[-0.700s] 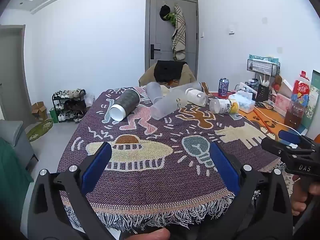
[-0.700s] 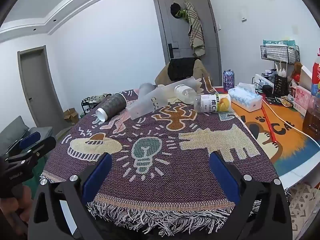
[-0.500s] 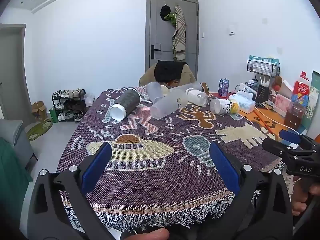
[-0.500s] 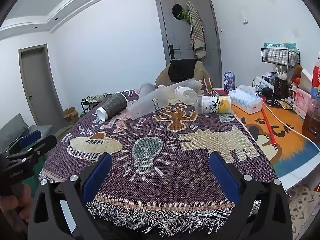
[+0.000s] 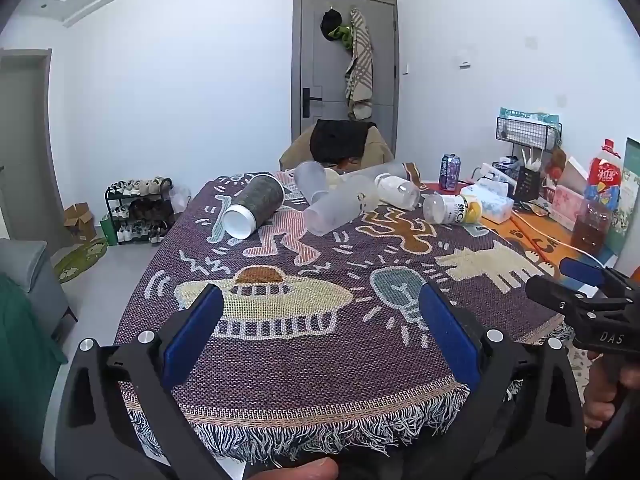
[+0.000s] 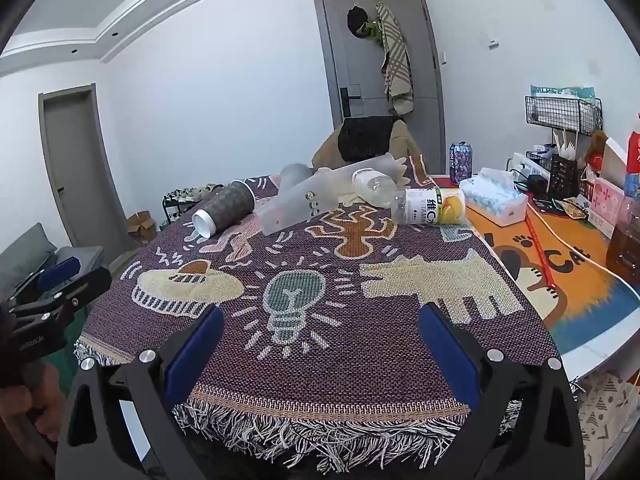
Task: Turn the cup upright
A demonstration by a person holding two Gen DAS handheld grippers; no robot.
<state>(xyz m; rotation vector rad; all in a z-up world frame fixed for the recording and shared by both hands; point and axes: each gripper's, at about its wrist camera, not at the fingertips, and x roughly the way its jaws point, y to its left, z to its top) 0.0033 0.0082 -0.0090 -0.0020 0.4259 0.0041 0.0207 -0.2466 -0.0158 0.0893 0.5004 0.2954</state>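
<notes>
A dark patterned cup (image 5: 254,204) with a white base lies on its side at the far left of the woven cloth; it also shows in the right wrist view (image 6: 224,208). A tall frosted cup (image 5: 340,210) lies on its side beside it, also seen in the right wrist view (image 6: 298,202). A smaller frosted cup (image 5: 311,181) lies behind them. My left gripper (image 5: 320,330) is open and empty over the near edge of the cloth. My right gripper (image 6: 318,346) is open and empty, also at the near edge, to the right of the left one.
Two plastic bottles (image 5: 454,208) (image 5: 396,190) lie on their sides at the far right of the cloth (image 5: 304,352). A tissue box (image 6: 494,202), a can (image 6: 460,162), a wire rack (image 6: 560,114) and packets crowd the orange mat at right. A chair (image 5: 340,146) stands behind the table.
Both grippers have shifted very slightly; the view has barely changed. Nothing on the table has moved.
</notes>
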